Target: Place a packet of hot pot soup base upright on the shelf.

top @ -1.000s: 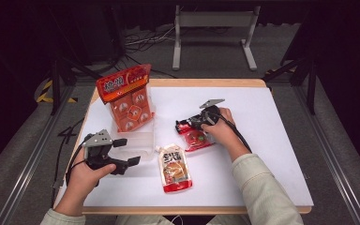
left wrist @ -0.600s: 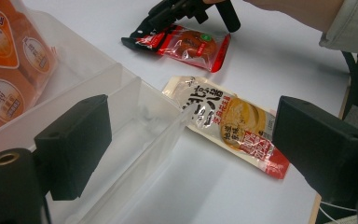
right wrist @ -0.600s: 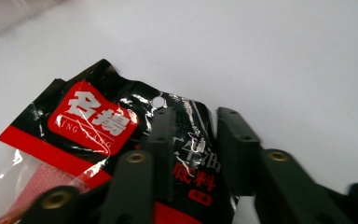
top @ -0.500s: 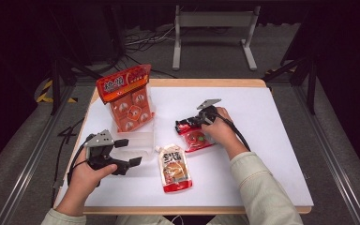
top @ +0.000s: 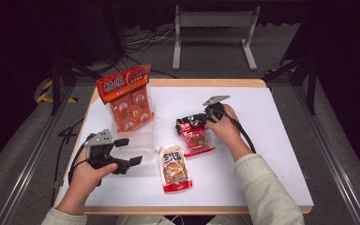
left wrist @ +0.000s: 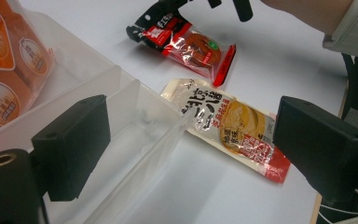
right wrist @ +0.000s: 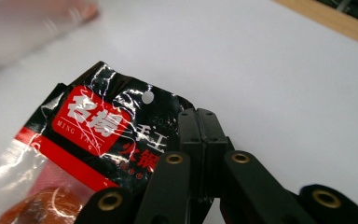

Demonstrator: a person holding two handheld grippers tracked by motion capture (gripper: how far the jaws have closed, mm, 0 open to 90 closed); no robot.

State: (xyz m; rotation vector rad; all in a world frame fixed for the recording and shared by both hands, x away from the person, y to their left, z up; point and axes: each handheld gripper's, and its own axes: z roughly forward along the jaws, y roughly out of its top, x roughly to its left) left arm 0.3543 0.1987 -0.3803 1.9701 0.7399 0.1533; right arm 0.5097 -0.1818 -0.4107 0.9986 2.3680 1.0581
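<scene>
High view | snack packets point(top: 196, 135): 3 | clear bin point(top: 138, 140): 1 | grippers point(top: 124, 151): 2

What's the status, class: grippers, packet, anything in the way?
Right gripper just closed, shut on red-black packet. Left gripper open beside clear box. Sauce pouch nearby, not blocking.

Clear bin point(top: 138, 140) set at the table's point(top: 272, 112) left, tall snack pack point(top: 127, 98) stood in its far end, spouted pouch point(top: 174, 167) laid just right of the bin, sealed packet point(top: 194, 136) placed beyond the pouch, nearer the table's middle.
</scene>
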